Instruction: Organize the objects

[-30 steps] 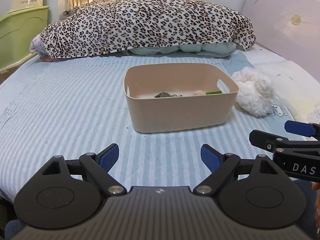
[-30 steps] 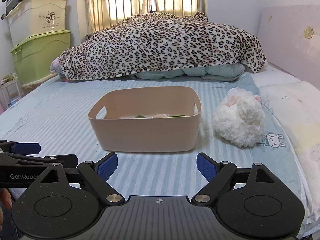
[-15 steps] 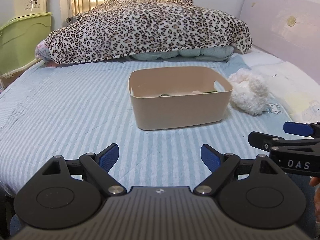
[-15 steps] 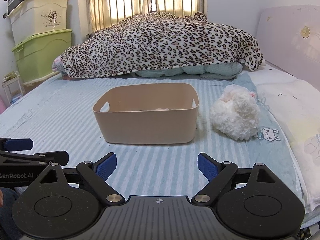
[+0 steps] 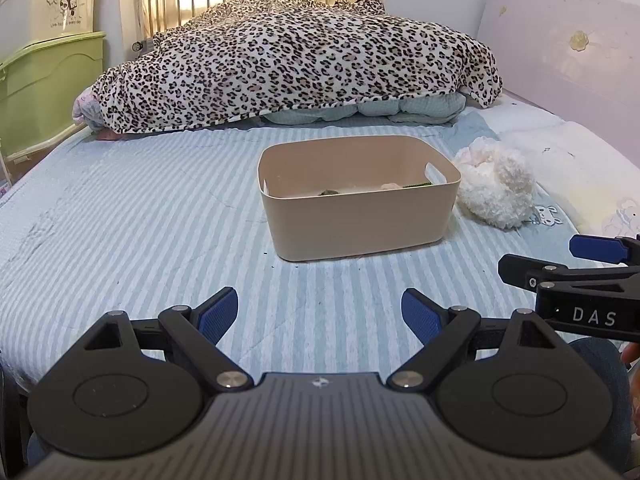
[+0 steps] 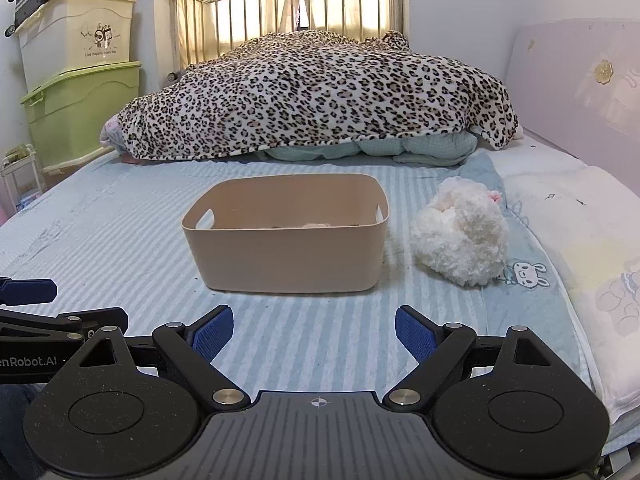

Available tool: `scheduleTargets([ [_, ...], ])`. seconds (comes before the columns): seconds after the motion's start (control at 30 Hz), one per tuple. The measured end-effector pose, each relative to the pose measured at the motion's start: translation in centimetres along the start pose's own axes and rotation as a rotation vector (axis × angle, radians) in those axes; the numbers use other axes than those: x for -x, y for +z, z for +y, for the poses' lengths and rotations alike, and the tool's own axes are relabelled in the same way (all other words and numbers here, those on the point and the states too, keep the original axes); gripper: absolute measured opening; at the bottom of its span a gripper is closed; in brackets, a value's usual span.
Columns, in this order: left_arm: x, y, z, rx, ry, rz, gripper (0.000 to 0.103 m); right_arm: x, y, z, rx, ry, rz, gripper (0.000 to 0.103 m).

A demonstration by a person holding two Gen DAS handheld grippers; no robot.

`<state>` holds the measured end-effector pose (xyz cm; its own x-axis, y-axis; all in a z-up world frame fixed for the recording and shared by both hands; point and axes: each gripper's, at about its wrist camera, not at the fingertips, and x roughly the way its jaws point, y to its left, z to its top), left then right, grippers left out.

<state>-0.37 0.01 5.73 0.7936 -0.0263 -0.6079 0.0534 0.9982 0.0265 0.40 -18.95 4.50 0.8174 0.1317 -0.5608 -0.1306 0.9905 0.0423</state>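
A beige plastic bin (image 5: pixel 360 220) (image 6: pixel 288 248) stands on the striped bed, with a few small items low inside, one green and one pale. To its right lies a white fluffy plush toy (image 5: pixel 496 188) (image 6: pixel 460 236). My left gripper (image 5: pixel 320 314) hovers over the near sheet, well short of the bin, open and empty. My right gripper (image 6: pixel 314 330) is likewise open with nothing between its blue pads. Each gripper shows at the other view's edge, the right gripper (image 5: pixel 576 280) and the left gripper (image 6: pixel 36 312).
A leopard-print blanket (image 6: pixel 320 96) is heaped over bedding at the far end, before a metal bed rail. A pillow (image 6: pixel 572 216) lies along the right side by a pink headboard. Stacked storage boxes (image 6: pixel 80 80) stand left of the bed.
Both grippers have drawn back and risen slightly, so the bin and plush toy look smaller and farther off. Both sets of jaws stay open.
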Motion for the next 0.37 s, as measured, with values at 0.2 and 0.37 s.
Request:
scheduleTargets([
  [0.2, -0.11, -0.14, -0.30, -0.002, -0.009, 0.005, 0.095, -0.13, 0.05, -0.05, -0.007, 0.001, -0.001, 0.089],
  [0.37, -0.24, -0.21, -0.32, 0.010, -0.001, 0.001, 0.101, -0.49, -0.13, -0.37, -0.016, 0.008, 0.007, 0.090],
])
